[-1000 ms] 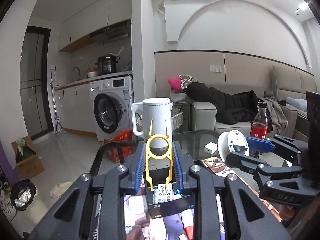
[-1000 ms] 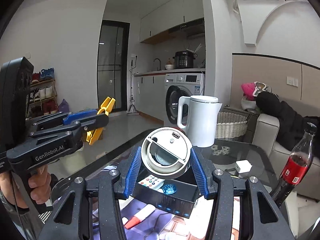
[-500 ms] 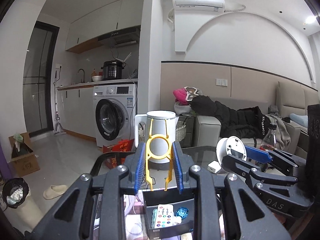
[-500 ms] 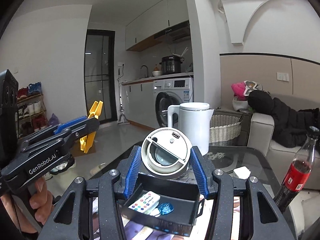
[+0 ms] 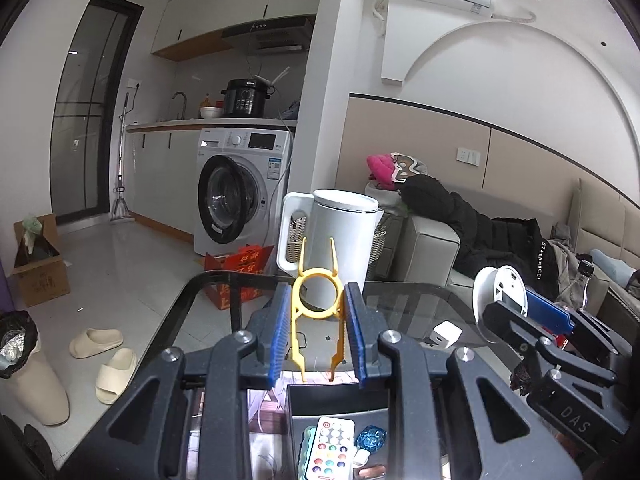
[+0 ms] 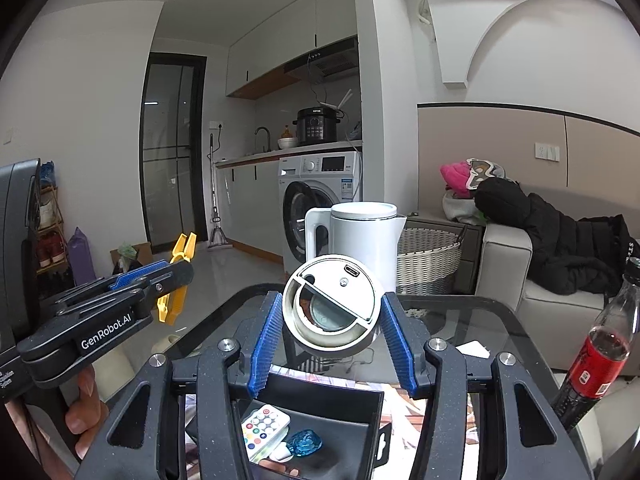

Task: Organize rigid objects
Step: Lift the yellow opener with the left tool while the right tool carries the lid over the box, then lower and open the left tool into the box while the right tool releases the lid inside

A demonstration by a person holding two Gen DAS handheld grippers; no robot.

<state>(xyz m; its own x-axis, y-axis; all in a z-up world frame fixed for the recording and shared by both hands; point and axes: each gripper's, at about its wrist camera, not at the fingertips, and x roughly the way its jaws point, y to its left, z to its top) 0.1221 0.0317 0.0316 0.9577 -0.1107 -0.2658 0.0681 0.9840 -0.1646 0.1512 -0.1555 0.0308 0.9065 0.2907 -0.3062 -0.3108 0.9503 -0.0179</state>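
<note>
My left gripper (image 5: 318, 336) is shut on a yellow plastic clip tool (image 5: 318, 312), held above the table; it also shows in the right wrist view (image 6: 176, 280). My right gripper (image 6: 332, 340) is shut on a round white disc-shaped device (image 6: 332, 304), also seen in the left wrist view (image 5: 500, 296). Below both sits a black open box (image 6: 320, 404) holding a white remote (image 6: 264, 428) and a blue gem-like piece (image 6: 305, 442); the remote (image 5: 328, 448) and gem (image 5: 372, 436) also show in the left wrist view.
A white kettle (image 5: 340, 240) stands at the far side of the glass table (image 5: 404, 300). A small white charger block (image 5: 446, 334) lies on the glass. A cola bottle (image 6: 596, 356) stands at the right. A sofa (image 6: 540, 280) and washing machine (image 5: 236, 192) are beyond.
Both grippers have risen and pulled back with their objects still held. The black box now sits lower in both views.
</note>
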